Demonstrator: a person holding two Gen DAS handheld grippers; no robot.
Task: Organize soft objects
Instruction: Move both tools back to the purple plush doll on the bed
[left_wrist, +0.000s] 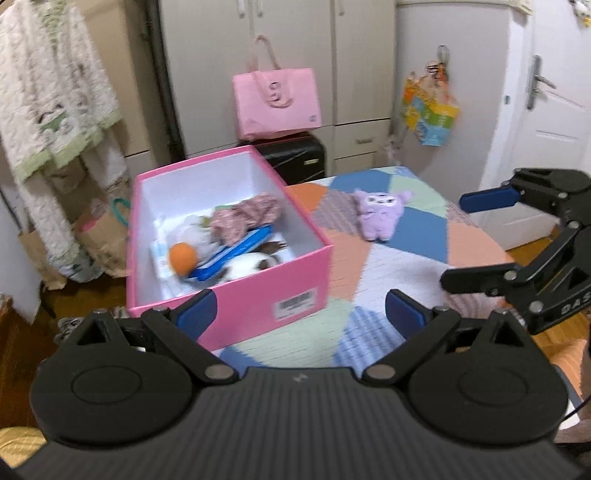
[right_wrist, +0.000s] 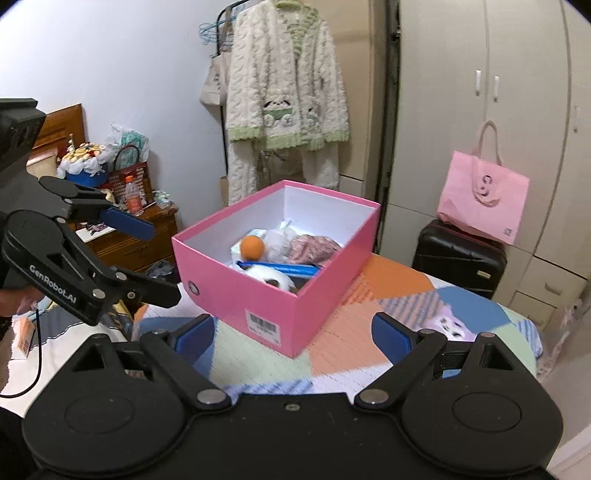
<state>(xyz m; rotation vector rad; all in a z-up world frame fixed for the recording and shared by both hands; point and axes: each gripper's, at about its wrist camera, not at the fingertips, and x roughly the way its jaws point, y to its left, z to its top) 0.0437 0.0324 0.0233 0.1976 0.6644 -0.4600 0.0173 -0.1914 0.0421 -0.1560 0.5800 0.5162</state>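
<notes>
A pink box (left_wrist: 258, 295) (right_wrist: 258, 295) stands open on the patchwork quilt (left_wrist: 369, 258). Inside lie an orange ball (left_wrist: 182, 258) (right_wrist: 252, 248), a pink knitted piece (left_wrist: 245, 216) (right_wrist: 314, 245), a flat blue item (left_wrist: 236, 254) (right_wrist: 280, 267) and a white and brown plush (left_wrist: 251, 267) (right_wrist: 271, 278). A purple plush (left_wrist: 378, 214) (right_wrist: 452, 325) lies on the quilt right of the box, partly hidden by a finger in the right wrist view. My left gripper (left_wrist: 299, 314) (right_wrist: 162, 260) hangs open and empty near the box's front left corner. My right gripper (right_wrist: 293, 336) (left_wrist: 454, 240) is open and empty, back from the box's front corner.
A pink tote bag (left_wrist: 277, 103) (right_wrist: 484, 199) sits on a black suitcase (right_wrist: 458, 258) against the wardrobe (left_wrist: 295, 55) beyond the bed. Fleece pyjamas (right_wrist: 288, 92) hang at the left. A wooden bedside cabinet (right_wrist: 129, 243) holds clutter. A white door (left_wrist: 546, 129) stands far right.
</notes>
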